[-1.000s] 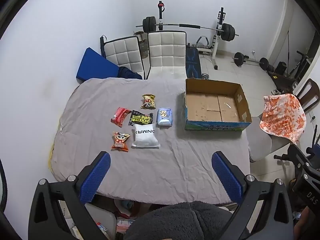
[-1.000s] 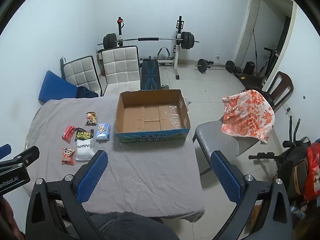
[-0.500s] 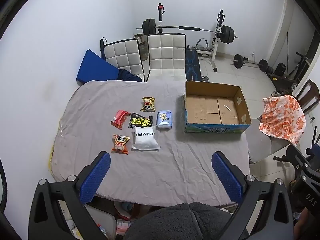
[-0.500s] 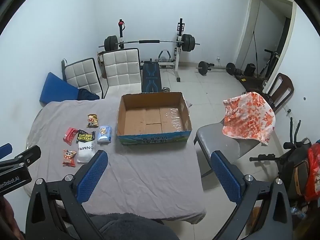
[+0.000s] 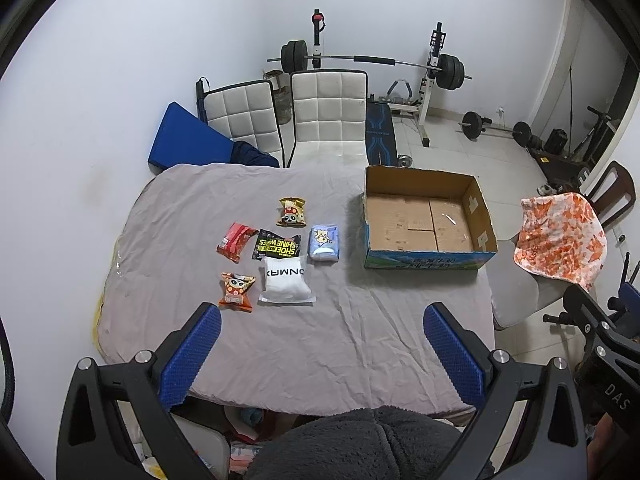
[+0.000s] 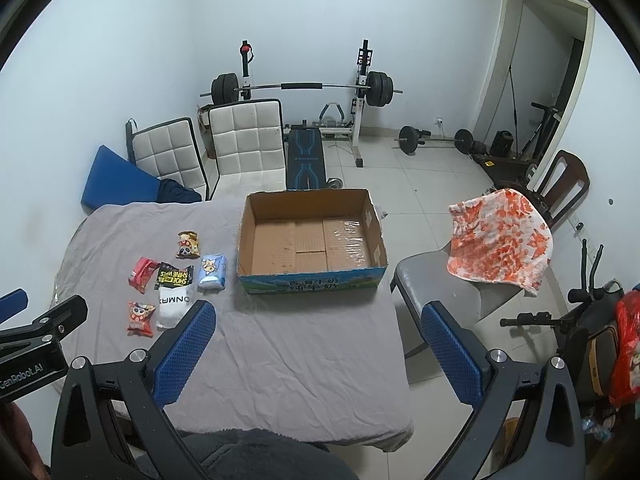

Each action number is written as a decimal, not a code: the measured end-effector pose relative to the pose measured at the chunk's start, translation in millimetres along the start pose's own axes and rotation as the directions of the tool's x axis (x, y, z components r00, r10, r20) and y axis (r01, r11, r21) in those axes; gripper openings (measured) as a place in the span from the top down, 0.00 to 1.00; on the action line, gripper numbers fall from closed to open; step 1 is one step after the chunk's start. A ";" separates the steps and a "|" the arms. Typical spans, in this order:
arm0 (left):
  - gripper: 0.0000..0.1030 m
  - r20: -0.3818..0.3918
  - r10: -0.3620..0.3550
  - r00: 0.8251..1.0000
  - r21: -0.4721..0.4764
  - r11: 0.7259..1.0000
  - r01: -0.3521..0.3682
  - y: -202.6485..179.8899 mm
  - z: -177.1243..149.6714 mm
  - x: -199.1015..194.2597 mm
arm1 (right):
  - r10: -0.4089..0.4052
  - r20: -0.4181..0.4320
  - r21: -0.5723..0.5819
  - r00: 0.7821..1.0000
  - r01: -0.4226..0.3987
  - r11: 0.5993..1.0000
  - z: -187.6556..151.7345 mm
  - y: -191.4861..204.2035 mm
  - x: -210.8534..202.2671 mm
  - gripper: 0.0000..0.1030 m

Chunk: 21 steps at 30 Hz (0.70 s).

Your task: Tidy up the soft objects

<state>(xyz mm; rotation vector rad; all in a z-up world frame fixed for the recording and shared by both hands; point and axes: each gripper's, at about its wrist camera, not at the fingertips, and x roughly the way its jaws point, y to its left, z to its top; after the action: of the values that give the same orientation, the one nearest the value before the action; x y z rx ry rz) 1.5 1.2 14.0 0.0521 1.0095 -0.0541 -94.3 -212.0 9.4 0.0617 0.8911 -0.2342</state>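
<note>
Several soft packets lie in a cluster left of centre on the grey-covered table (image 5: 360,344): a white pack (image 5: 286,281), a black wipes pack (image 5: 277,244), a pale blue pack (image 5: 324,243), a red packet (image 5: 236,235), an orange snack bag (image 5: 237,289) and a yellow snack bag (image 5: 292,211). An empty cardboard box (image 5: 428,221) (image 6: 312,242) stands open at the right. My left gripper (image 5: 322,354) and right gripper (image 6: 320,354) hover open above the near table edge, holding nothing.
Two white padded chairs (image 5: 326,118) and a blue mat (image 5: 188,142) stand behind the table. A barbell rack (image 6: 304,88) and weights fill the far floor. A chair with an orange-patterned cloth (image 6: 502,246) sits right of the table.
Both views have pulled back and risen slightly, so the table and box sit a little lower in frame. Packets and box have not moved.
</note>
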 end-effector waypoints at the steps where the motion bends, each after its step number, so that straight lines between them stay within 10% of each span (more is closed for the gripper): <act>1: 0.00 -0.001 0.000 1.000 0.001 1.000 0.000 0.0 0.3 0.3 | -0.002 0.001 0.001 1.000 0.002 1.000 0.5 0.7 0.5 0.00; 21: 0.00 0.000 0.001 1.000 0.002 1.000 -0.001 -4.4 3.5 -0.5 | -0.005 0.004 0.017 1.000 0.005 1.000 6.6 -6.2 6.2 0.00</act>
<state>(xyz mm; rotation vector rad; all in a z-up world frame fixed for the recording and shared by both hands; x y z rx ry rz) 3.9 -3.4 16.2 0.0545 1.0098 -0.0546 -87.0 -220.2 9.0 0.0748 0.8854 -0.2467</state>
